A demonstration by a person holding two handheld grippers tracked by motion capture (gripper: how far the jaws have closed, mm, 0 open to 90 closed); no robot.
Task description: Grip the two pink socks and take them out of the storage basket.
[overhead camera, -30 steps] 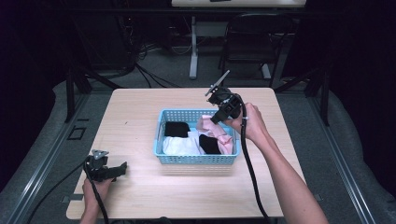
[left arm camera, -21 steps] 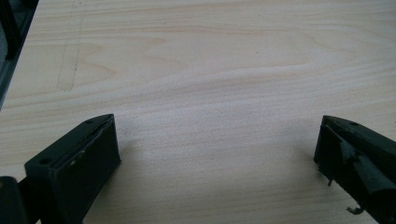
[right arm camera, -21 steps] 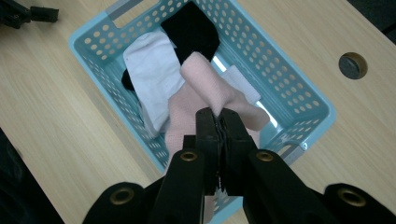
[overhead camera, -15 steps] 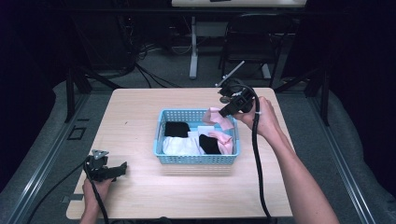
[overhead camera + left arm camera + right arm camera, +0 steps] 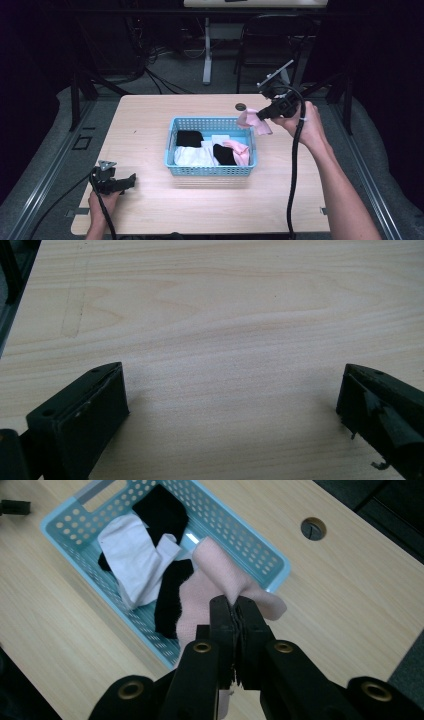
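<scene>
Above the far right corner of the blue basket, the right gripper now holds a pink cloth in the air, its jaws pinched tight on a fold of it. A second ago that gripper was lower, over the basket's far right part; half a second ago it had lifted toward the basket's right rim; now it is higher and further right, beyond the rim, with the cloth hanging clear over the desk. The left gripper has not shifted from its spot at the near left of the desk.

Counting the basket's contents from the high view: two black cloths, one at the far left and one near the right; one white cloth at the near left, with a smaller white bit behind it that may be part of the same piece; and one more pink cloth along the right side. There is one basket and two grippers.

From the right, the person's right forearm reaches up across the desk's right edge, hand wrapped round the gripper body, jaws pointing left and down toward the basket. In the right gripper view the pink fabric bulges out just past the closed jaws. Resting low on the desk in the left hand, the left gripper has its jaws spread wide with bare wood between them.
</scene>
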